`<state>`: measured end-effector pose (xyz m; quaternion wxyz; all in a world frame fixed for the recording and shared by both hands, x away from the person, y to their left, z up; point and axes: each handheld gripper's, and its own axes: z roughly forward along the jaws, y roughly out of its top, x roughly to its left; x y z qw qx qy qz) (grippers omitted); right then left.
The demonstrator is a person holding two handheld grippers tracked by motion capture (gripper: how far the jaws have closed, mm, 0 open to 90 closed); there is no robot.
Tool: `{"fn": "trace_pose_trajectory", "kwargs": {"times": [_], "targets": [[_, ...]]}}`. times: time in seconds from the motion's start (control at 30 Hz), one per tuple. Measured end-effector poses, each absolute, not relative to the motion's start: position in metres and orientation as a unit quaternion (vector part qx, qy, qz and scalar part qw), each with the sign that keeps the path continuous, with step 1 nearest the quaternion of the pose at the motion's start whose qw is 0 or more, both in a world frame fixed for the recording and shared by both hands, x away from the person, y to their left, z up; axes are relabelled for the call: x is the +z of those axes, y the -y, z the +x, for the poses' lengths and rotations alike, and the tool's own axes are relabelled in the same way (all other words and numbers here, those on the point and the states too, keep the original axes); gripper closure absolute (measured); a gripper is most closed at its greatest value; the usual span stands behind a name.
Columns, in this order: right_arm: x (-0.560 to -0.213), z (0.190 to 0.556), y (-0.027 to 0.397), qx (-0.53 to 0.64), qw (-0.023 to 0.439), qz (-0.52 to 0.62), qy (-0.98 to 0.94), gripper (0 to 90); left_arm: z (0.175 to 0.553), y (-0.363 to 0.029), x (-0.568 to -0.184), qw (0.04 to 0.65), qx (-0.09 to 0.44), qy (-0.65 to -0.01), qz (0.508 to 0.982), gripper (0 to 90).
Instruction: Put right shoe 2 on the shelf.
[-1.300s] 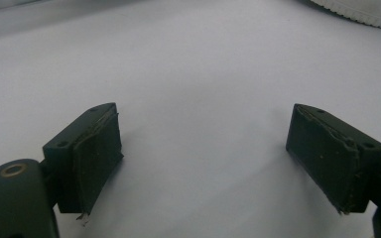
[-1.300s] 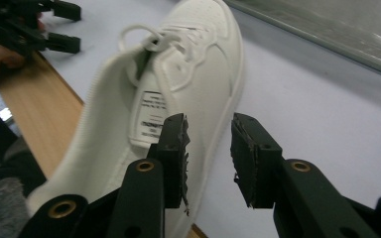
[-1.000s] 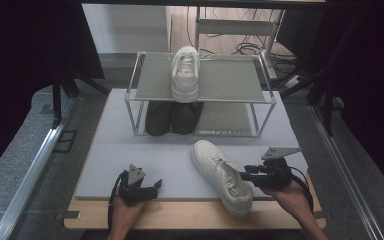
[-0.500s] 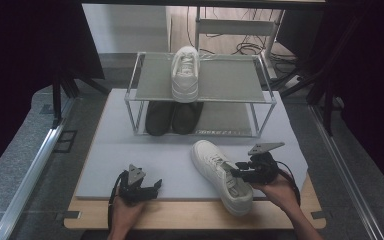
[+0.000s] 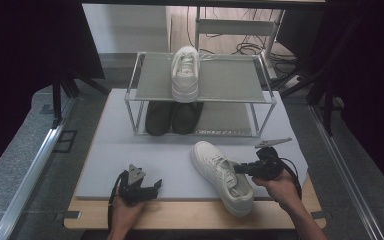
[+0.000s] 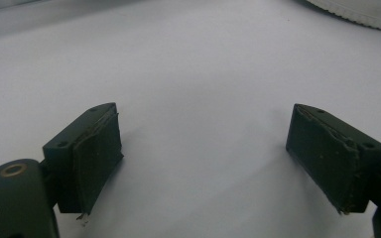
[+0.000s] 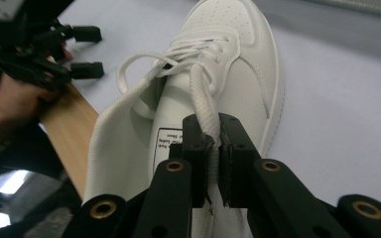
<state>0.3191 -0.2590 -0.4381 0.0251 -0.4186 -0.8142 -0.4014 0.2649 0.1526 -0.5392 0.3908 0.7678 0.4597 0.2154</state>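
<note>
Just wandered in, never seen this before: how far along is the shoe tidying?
Done: one white shoe sits on the rack, dark shoes beneath. In hand: the right gripper has just closed its jaws on the tongue of the second white shoe on the mat. Left, probably: lifting it beside its mate. The left gripper rests open.

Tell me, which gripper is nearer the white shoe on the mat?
Right. The right gripper is shut on the white shoe, pinching its collar edge. The left gripper sits apart on the mat, jaws open.
</note>
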Motion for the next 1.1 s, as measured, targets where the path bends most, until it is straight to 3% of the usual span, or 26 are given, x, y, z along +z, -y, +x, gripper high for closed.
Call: {"fn": "trace_pose_trajectory", "kwargs": {"times": [0.43, 1.1], "targets": [[-0.430, 0.326, 0.275, -0.433, 0.095, -0.452, 0.774, 84.6, 0.265, -0.153, -0.539, 0.391, 0.215, -0.460, 0.768, 13.8], [-0.384, 0.337, 0.288, -0.485, 0.112, -0.450, 0.742, 84.4, 0.265, -0.152, -0.539, 0.392, 0.216, -0.460, 0.767, 13.8]]}}
